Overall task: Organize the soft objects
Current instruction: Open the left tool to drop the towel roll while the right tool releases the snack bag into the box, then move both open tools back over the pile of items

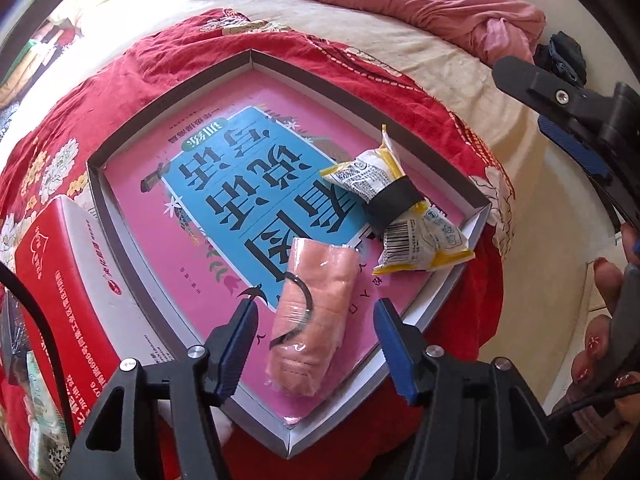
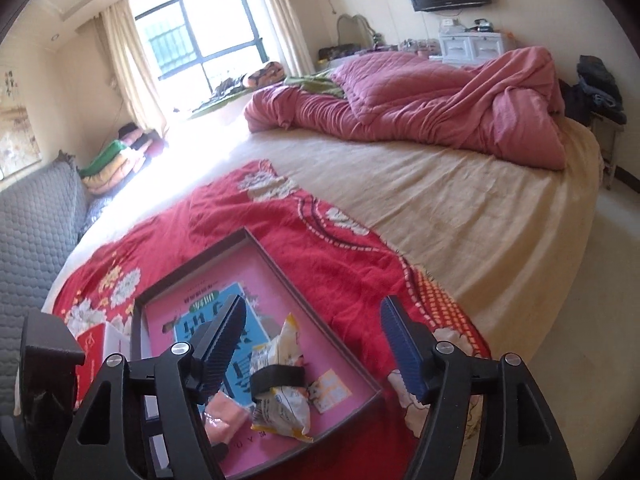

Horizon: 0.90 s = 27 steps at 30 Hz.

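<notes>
Setting: a bed (image 2: 460, 216) with a beige sheet and a red floral cloth (image 1: 168, 68) spread over its near part; a shallow grey-rimmed cardboard box tray (image 1: 172, 96) lies on the red cloth.
Tray contents: a pink and blue printed book cover lines the bottom; on it lie a salmon-pink rolled soft cloth in clear plastic wrap (image 1: 310, 320) and a white and yellow snack packet bound by a black band (image 1: 404, 208).
Pink roll, place: near the tray's near corner, just beside the packet, apart from it.
Pink roll, long axis: runs from the tray's near corner toward its middle, slightly slanted to the tray's sides; a thin black hair loop lies across it.
Packet, long axis: along the tray's right rim, its crimped ends pointing to the far and near right side.
Left hand-held gripper (image 1: 316, 312): released, jaws straddling the pink roll without pressing it.
Right hand-held gripper (image 2: 312, 316): released, nothing between its jaws, raised above the tray.
Red box (image 1: 64, 280): beside the tray's left rim.
Doing the step well: judged as letting go; lift both straight away so no pad drags the roll or snags the loop.
</notes>
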### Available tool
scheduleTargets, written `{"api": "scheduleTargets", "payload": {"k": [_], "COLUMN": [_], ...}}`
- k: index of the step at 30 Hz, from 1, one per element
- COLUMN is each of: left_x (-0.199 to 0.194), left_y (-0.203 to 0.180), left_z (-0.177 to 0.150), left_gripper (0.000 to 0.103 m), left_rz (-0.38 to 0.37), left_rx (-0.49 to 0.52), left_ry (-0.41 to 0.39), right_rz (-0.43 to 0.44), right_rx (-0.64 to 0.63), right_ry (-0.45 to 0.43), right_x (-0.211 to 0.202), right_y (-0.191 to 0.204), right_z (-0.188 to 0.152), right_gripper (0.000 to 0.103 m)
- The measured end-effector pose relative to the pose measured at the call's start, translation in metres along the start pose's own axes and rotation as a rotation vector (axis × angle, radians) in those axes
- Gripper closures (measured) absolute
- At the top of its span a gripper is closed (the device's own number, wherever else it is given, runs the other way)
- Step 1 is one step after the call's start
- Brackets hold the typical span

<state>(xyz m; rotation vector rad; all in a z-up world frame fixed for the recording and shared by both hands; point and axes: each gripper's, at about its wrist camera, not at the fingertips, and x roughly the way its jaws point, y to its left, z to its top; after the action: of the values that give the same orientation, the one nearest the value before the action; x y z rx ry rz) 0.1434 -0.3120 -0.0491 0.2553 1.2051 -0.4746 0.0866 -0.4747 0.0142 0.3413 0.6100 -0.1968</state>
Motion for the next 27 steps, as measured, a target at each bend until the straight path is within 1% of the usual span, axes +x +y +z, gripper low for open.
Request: {"api": "scheduleTargets", "payload": {"k": [1, 2, 5, 9, 12, 17, 21, 23, 25, 27], "left_x": [-0.003, -0.005, -0.015, -0.036, -0.056, -0.093, -0.123, -0.134, -0.142, -0.147], "left_y": [0.001, 0.003, 0.010, 0.020, 0.030, 0.050, 0.072, 0.083, 0.093, 0.102], "left_z": [0.000, -0.001, -0.004, -0.011, -0.018, -0.031, -0.049, -0.059, -0.069, -0.078], "left_gripper": [0.032, 0.031, 0.030, 0.029, 0.019, 0.018, 0.018, 0.018, 0.018, 0.018], "left_rz": [0.006, 0.004, -0.019, -0.023, -0.018, 0.033, 0.041, 0.052, 0.079, 0.083], "left_rx": [-0.005, -0.008, -0.035, -0.067, -0.098, -0.146, -0.189, -0.223, -0.257, -0.282], "left_ry": [-0.008, -0.014, -0.035, -0.099, -0.152, -0.232, -0.289, -0.301, -0.312, -0.316], "right_rz": [0.000, -0.004, -0.009, -0.021, -0.029, -0.002, 0.044, 0.065, 0.085, 0.116], "right_rx": [-0.002, -0.004, -0.012, -0.043, -0.063, -0.067, -0.113, -0.145, -0.181, -0.198], "right_ry": [-0.014, -0.025, -0.023, -0.030, -0.053, -0.068, -0.077, -0.094, -0.102, -0.104], "right_x": [-0.003, -0.006, -0.009, -0.014, -0.022, -0.036, -0.050, -0.059, -0.067, -0.073], "right_y": [0.001, 0.002, 0.006, 0.014, 0.021, 0.038, 0.064, 0.081, 0.098, 0.113], "right_z": [0.002, 0.003, 0.004, 0.003, 0.004, 0.008, 0.010, 0.009, 0.008, 0.006], "right_gripper": [0.030, 0.030, 0.029, 0.029, 0.027, 0.026, 0.026, 0.026, 0.025, 0.025]}}
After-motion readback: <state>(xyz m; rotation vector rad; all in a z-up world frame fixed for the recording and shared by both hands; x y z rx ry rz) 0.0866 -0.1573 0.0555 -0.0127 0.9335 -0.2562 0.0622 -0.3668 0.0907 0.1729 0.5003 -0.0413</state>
